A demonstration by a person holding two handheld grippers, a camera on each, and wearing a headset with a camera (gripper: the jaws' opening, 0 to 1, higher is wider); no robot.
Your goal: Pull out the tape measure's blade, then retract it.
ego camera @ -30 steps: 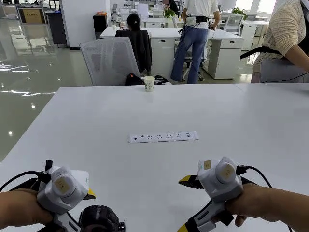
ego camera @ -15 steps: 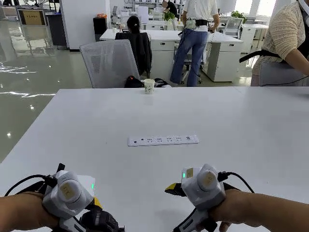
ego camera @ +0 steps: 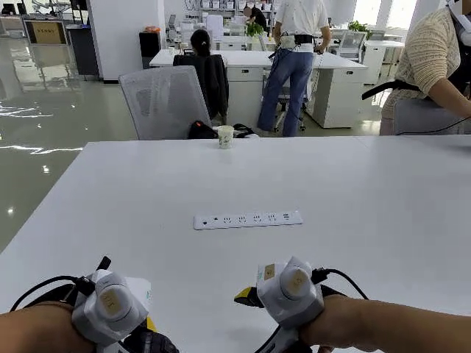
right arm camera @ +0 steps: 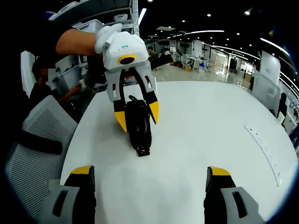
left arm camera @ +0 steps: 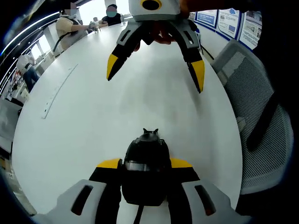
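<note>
A black tape measure [left arm camera: 147, 161] stands on the white table [ego camera: 221, 184] at its near edge, clamped between the yellow-tipped jaws of my left gripper [left arm camera: 145, 163]. Its blade tab [left arm camera: 150, 133] pokes out of the case and points at my right gripper [left arm camera: 154, 70], which faces it a short way off with its jaws spread wide. From the right gripper view, the tape measure [right arm camera: 138, 122] sits upright in the left gripper [right arm camera: 137, 114], and my right gripper [right arm camera: 149, 171] holds nothing. In the head view the left gripper [ego camera: 143, 331] and right gripper [ego camera: 254, 320] sit low.
A white power strip [ego camera: 248, 219] lies mid-table and a paper cup [ego camera: 225, 136] stands at the far edge. A grey mesh chair [ego camera: 165, 99] is behind the table, another mesh chair [left arm camera: 261, 116] beside me. People stand and sit by desks beyond.
My right gripper has moved left, closer to the left gripper and the tape measure. The left gripper keeps its hold. The head camera has shifted slightly.
</note>
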